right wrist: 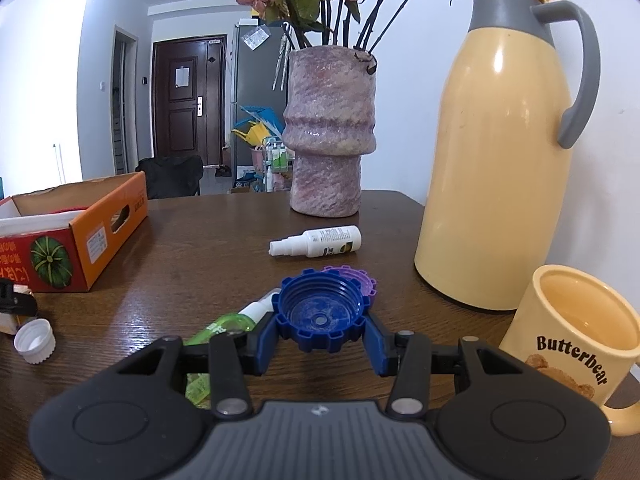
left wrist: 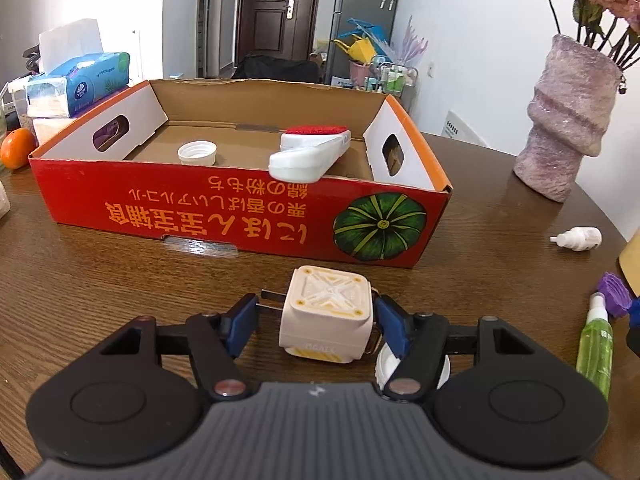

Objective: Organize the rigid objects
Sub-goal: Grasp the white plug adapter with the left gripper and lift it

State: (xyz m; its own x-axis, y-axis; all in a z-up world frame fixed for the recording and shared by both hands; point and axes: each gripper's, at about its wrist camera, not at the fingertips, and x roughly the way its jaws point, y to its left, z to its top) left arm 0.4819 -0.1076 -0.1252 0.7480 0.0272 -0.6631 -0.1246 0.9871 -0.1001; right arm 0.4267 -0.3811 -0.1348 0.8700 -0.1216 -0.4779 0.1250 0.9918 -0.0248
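Observation:
A white cube-shaped charger plug lies on the wooden table in front of the red cardboard box. My left gripper is closed around it: one blue pad meets the prongs, the other its right side. Under the right finger a white cap peeks out. Inside the box lie a white cap and a white brush with a red pad. My right gripper is shut on a blue toothed cap, held just above the table. A purple cap sits behind it.
A white spray bottle and a green spray bottle lie on the table. A purple vase, a yellow thermos and a yellow mug stand at the right. A tissue box and an orange sit left of the box.

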